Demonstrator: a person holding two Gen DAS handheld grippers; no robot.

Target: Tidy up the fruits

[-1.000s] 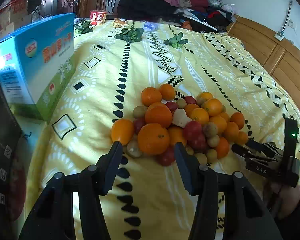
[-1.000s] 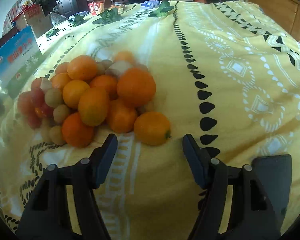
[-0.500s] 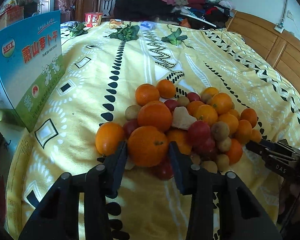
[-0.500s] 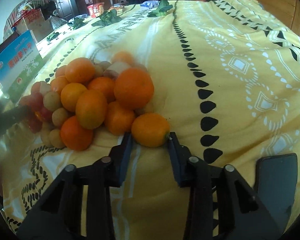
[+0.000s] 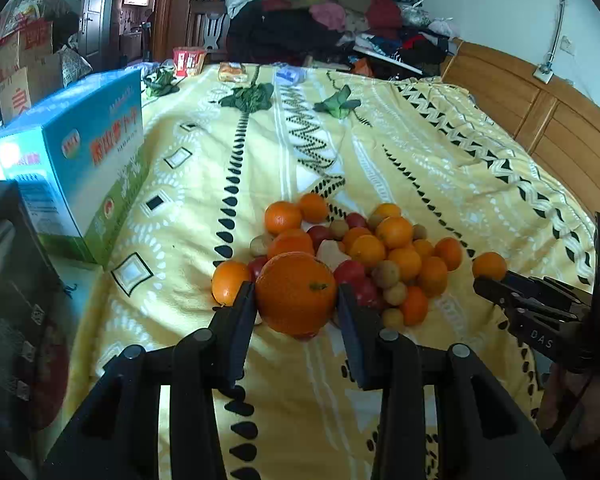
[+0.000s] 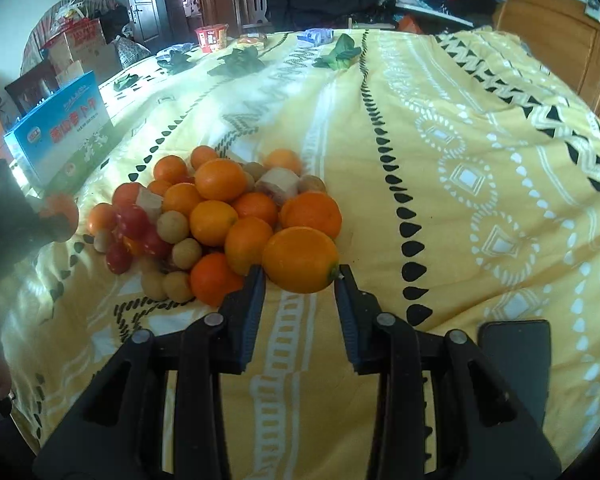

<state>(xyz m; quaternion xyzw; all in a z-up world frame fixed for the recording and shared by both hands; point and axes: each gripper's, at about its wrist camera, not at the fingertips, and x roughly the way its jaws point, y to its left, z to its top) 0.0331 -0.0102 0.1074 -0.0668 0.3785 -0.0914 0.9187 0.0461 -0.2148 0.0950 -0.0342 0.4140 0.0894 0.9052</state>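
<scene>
A heap of fruit (image 5: pixel 364 256) lies on the yellow patterned bedspread (image 5: pixel 440 168): oranges, red tomatoes and small tan fruits. My left gripper (image 5: pixel 296 296) is shut on a large orange (image 5: pixel 296 292), raised just off the near edge of the heap. In the right wrist view the heap (image 6: pixel 204 216) lies to the left, and my right gripper (image 6: pixel 300 276) is shut on a smaller orange (image 6: pixel 300 260), lifted clear of the cloth. The right gripper (image 5: pixel 490 278) with its small orange (image 5: pixel 489 265) also shows at the right of the left wrist view.
A blue and green carton (image 5: pixel 80 168) stands on the bed's left side; it shows again (image 6: pixel 60 128) in the right wrist view. Green leaves (image 5: pixel 252 98) and snack packs lie at the far end. A dark phone (image 6: pixel 514 352) lies by my right gripper. A wooden headboard (image 5: pixel 540 120) runs along the right.
Both grippers came forward onto the heap and closed, the left on the large orange and the right on the small one. Both oranges have since been lifted off the bedspread.
</scene>
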